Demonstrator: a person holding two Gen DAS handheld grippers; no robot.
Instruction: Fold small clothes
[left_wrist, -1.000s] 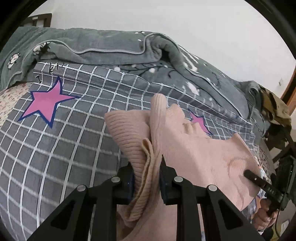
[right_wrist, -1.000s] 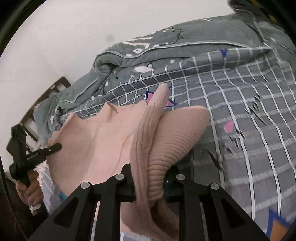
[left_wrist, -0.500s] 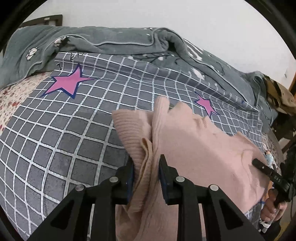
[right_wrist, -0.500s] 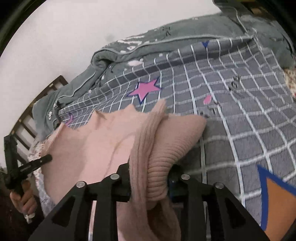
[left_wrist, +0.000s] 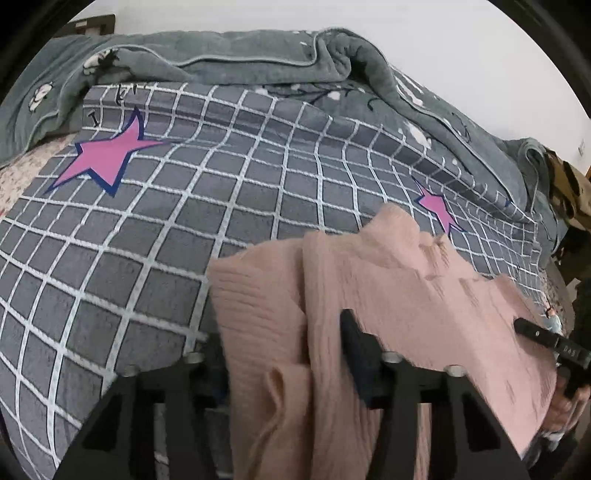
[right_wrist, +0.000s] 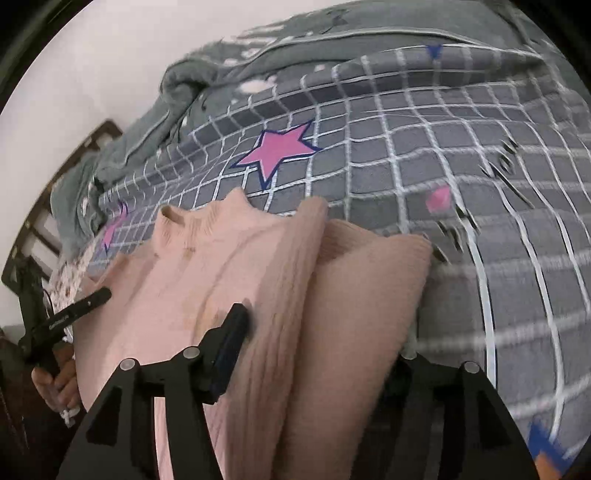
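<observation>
Now both tongs, left and right, have just been opening, releasing the pink sweater onto the bed; next, smoothing and regrasping.

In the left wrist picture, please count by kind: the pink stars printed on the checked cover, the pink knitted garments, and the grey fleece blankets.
Pink printed stars: 2
Pink ribbed knit sweater: 1
Grey fleece blanket: 1
Total: 4

Pink sweater between the left tool's just-widening jaws (on the checked bedspread).
</observation>
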